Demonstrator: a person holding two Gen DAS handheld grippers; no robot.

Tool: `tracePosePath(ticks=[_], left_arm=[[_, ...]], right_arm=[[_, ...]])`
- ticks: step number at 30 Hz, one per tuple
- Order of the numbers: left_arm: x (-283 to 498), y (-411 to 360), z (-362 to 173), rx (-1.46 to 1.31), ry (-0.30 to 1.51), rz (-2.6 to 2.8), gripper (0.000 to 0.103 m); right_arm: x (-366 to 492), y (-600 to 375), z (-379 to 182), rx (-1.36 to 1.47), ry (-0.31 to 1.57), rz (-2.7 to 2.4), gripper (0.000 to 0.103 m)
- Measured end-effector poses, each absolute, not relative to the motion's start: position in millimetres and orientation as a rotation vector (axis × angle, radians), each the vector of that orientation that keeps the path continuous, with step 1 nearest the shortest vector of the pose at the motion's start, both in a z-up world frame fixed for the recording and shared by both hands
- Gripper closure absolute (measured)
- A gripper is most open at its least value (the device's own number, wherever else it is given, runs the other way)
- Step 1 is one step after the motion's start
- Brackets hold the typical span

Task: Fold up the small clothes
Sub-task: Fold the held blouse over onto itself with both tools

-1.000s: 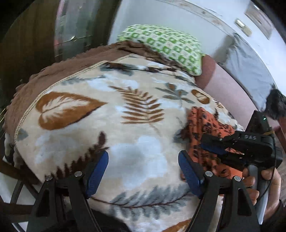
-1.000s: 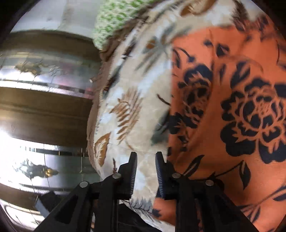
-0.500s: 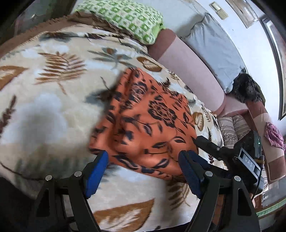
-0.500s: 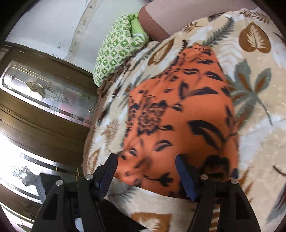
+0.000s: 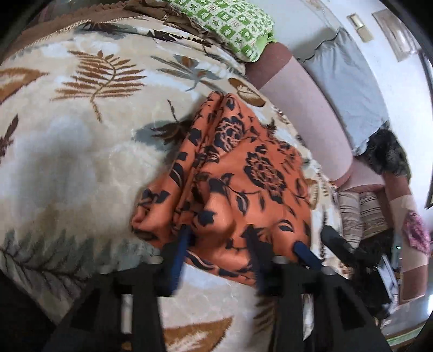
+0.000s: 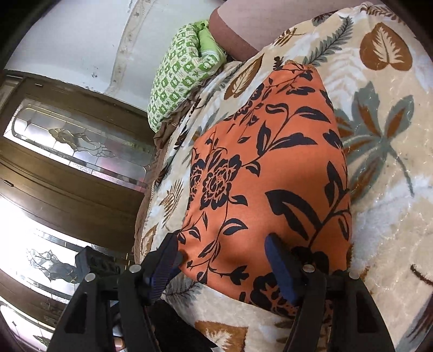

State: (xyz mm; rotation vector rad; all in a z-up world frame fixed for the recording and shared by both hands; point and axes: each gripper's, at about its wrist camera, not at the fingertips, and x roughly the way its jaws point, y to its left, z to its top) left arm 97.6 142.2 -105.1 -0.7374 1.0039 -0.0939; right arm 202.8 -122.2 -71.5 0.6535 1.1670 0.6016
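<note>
An orange cloth [image 5: 243, 173] with a black flower print [image 6: 270, 173] lies on a cream leaf-patterned blanket [image 5: 81, 162]. My left gripper [image 5: 217, 238] is at the cloth's near edge. Its jaws are closing, with a raised hump of the fabric between them. The cloth's left side is bunched into ridges. My right gripper [image 6: 222, 264] stands open, straddling the near edge of the cloth, its blue pads [image 6: 278, 268] wide apart on the fabric. In the left wrist view the right gripper [image 5: 314, 239] sits just right of my left one.
A green patterned pillow [image 5: 230, 24] lies at the blanket's far end, with a pink bolster [image 5: 305, 113] and a grey cushion [image 5: 349, 89] along the wall. A striped cushion [image 5: 354, 214] sits to the right. A wooden door with glass panels [image 6: 75, 151] stands past the blanket's left edge.
The left gripper swung from bare blanket onto the cloth's near edge, and its jaws have narrowed, bunching the fabric. The right gripper opened from nearly shut and drew back to the cloth's edge.
</note>
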Motion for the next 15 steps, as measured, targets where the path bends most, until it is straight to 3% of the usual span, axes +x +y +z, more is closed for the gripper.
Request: tracePosePath(ticks=[2, 6, 7, 10, 15], left_arm=[[90, 142, -100, -0.697, 0.978, -0.052, 0.03], [94, 141, -109, -0.709, 1.004, -0.052, 0.031], [97, 141, -113, -0.732, 1.02, -0.069, 0.033], [102, 136, -118, -0.738, 1.051, -0.084, 0.058], [100, 135, -110, -0.726, 1.015, -0.093, 0.06]], right_arm=[[203, -122, -70, 0.641, 1.166, 0.604, 0.032], [203, -120, -72, 0.639, 1.17, 0.6, 0.032], [203, -120, -72, 0.639, 1.17, 0.599, 0.032], [203, -119, -71, 0.629, 1.171, 0.596, 0.032], [204, -118, -73, 0.62, 1.18, 0.592, 0.032]])
